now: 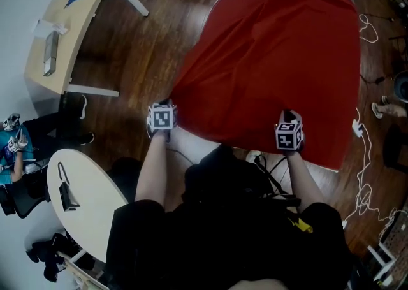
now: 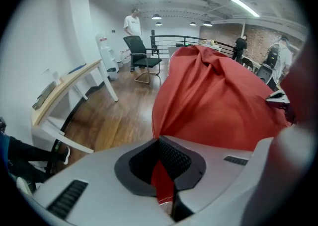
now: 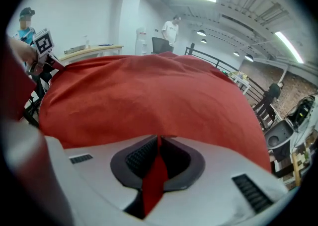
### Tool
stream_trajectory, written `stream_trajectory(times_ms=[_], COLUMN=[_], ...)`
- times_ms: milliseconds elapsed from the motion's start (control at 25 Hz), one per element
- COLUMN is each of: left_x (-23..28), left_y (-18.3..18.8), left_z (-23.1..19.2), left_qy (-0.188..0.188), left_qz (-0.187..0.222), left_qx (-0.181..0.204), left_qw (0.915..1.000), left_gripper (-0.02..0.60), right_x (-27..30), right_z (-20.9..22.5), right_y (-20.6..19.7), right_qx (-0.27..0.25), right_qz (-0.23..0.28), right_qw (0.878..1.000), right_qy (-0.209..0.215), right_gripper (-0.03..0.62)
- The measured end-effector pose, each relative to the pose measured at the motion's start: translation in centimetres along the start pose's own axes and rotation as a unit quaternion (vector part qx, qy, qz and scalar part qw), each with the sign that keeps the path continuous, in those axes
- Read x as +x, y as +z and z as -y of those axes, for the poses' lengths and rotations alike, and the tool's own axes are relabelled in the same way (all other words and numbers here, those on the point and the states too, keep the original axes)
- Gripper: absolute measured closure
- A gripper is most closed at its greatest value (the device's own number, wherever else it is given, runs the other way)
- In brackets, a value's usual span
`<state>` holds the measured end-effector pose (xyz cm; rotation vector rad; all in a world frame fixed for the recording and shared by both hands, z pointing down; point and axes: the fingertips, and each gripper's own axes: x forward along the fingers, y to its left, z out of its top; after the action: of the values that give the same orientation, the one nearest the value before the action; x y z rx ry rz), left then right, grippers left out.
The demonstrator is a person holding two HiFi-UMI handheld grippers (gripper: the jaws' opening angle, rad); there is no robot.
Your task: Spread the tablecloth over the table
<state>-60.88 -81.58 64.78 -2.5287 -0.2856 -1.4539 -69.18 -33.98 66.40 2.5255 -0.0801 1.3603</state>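
Two grippers, both clamped on the near hem of the red tablecloth (image 1: 280, 59).

- Left gripper (image 1: 164, 105): jaws closed, with a strip of red fabric pinched between the pads. It has the cloth's near-left corner.
- Right gripper (image 1: 290, 116): jaws also together on a fold of the hem, further right along the near edge.
- The two grippers are well apart, roughly level with each other, and both angled down.

The cloth isn't flat. It's ballooned up in a hump over the white table (image 1: 194, 141), and creases run from the near hem toward the far end. A bare bit of tabletop shows at the near-left, just under the hem beside the left gripper. The rest of the top is under fabric.

Around it:
- The floor is dark wood (image 1: 146, 40).
- A light-wood desk (image 1: 64, 27) is far left.
- A round white table (image 1: 89, 199) is near left.
- White cables (image 1: 363, 174) trail on the floor to the right.
- A seated person (image 1: 13, 148) is at the left edge.
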Motion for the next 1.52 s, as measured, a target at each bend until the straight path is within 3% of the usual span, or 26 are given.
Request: stream_trajectory(times_ms=[120,240,360,400,480,640,720,800,880,1000,1040,1160,1400,1520], left_x=[0.4,1.1,0.9,0.4,-0.7,-4.1,-6.8,-10.1,-13.2,-17.1,-18.4,-22.0,-26.3,-27.5], left_y=[-1.7,-2.9,-3.2,-2.8,-1.7,2.1,5.3,8.1,10.7,14.8,15.4,16.0,17.1,17.6], left_z=[-1.8,-1.9,-1.3,-1.0,-0.6,0.7,2.7,4.9,8.4,17.0,19.8,27.8,43.0,49.7], left_qy=[0.021,0.018,0.014,0.010,-0.004,0.006,-0.006,-0.024,-0.061,-0.163,-0.201,-0.298,-0.433,-0.480], left_qz=[0.006,-0.006,-0.015,-0.005,0.027,0.120,0.185,0.250,0.311,0.395,0.412,0.433,0.432,0.419], left_qx=[-0.043,-0.084,-0.092,-0.091,-0.097,-0.082,-0.059,-0.044,-0.035,-0.011,-0.006,0.014,0.081,0.116], left_qw=[0.9989,0.9963,0.9955,0.9958,0.9949,0.9893,0.9809,0.9669,0.9477,0.9040,0.8886,0.8504,0.7868,0.7616], left_gripper=[0.578,0.577,0.570,0.528,0.322,0.308,0.321,0.377,0.469,0.578,0.578,0.580,0.580,0.580], right_x=[-0.2,-0.1,-0.5,-0.7,-0.9,-2.9,-4.7,-6.9,-9.7,-14.8,-16.5,-21.0,-26.4,-28.8], right_z=[-0.3,-0.4,-0.4,-0.3,0.2,3.1,4.5,5.4,7.1,12.2,13.7,17.7,25.9,29.4], right_y=[-0.3,-0.4,0.2,0.4,0.5,1.5,2.1,3.2,3.4,1.1,-0.1,-4.3,-12.1,-15.4], right_qx=[-0.012,-0.016,-0.012,-0.007,0.011,0.064,0.100,0.127,0.146,0.176,0.185,0.202,0.254,0.291], right_qz=[0.002,0.004,0.012,0.021,0.041,0.100,0.133,0.167,0.202,0.261,0.277,0.308,0.305,0.309], right_qw=[1.000,1.000,1.000,1.000,0.999,0.993,0.986,0.978,0.968,0.949,0.942,0.928,0.908,0.890], right_qy=[0.005,0.008,0.008,0.008,0.010,0.003,0.008,0.019,0.018,-0.019,-0.029,-0.051,-0.136,-0.165], right_gripper=[0.560,0.560,0.560,0.560,0.560,0.560,0.560,0.560,0.560,0.560,0.562,0.562,0.562,0.562])
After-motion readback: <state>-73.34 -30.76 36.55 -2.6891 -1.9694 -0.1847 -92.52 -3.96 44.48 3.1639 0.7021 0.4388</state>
